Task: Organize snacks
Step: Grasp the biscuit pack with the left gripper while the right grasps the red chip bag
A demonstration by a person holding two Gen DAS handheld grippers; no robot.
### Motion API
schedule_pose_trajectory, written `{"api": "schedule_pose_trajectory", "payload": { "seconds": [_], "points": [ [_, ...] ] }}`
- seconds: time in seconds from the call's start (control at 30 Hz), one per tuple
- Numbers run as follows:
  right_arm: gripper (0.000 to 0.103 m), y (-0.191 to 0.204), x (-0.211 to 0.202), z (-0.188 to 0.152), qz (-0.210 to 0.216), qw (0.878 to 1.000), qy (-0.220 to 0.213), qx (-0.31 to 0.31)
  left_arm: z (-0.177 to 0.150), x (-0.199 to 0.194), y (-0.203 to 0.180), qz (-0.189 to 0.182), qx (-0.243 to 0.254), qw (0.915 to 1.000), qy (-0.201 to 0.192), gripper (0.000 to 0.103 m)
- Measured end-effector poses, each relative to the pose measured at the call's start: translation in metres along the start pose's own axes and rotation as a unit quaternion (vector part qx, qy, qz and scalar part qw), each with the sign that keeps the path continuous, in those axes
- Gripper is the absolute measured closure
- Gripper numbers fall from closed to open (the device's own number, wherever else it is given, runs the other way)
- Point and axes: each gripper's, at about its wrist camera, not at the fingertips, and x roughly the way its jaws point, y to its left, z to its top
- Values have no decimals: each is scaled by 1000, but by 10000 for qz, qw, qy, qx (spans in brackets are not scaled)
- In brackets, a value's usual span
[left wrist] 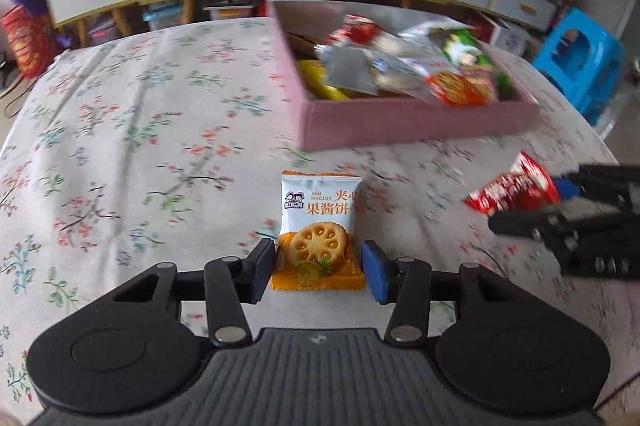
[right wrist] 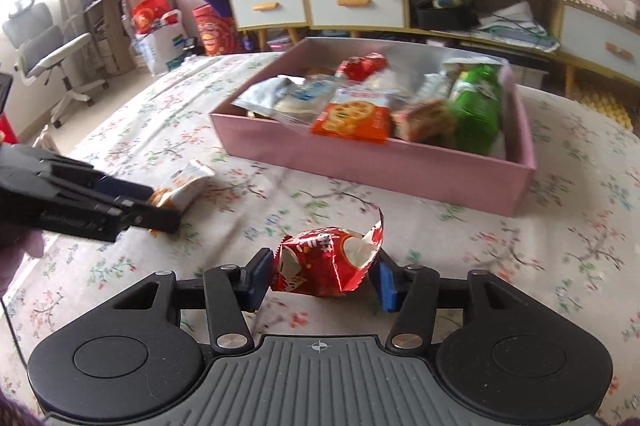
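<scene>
In tongs (left wrist: 319, 266): two snack packets (left wrist: 320, 226).

A white and orange foil biscuit packet (left wrist: 318, 230) is showing the English words "JAM BISCUIT" in small dark letters near its top left, beside a little cartoon logo. To the right and below, large orange Chinese characters are reading 夹心 and 果酱饼, with the line's end cut off at the packet's edge. White characters on the crumpled red snack wrapper (right wrist: 326, 262) are staying too blurred to read.
</scene>
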Motion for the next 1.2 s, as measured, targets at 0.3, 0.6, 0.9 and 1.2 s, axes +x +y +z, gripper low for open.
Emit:
{"api": "schedule_pose_trajectory", "payload": {
  "seconds": [0.3,0.6,0.9,1.2],
  "points": [
    [40,2,5,-5,-17,9999,95,-115,0,11,-16,210,309,9993,-96,42],
    [57,2,14,5,-71,10000,25,35,3,9,-20,280,311,9990,-133,66],
    [62,4,8,10,-58,10000,-5,37,7,1,-17,240,116,9995,-193,67],
    [62,1,-17,36,16,9989,-422,217,27,-24,-22,88,71,9977,-664,67]
  ]
}}
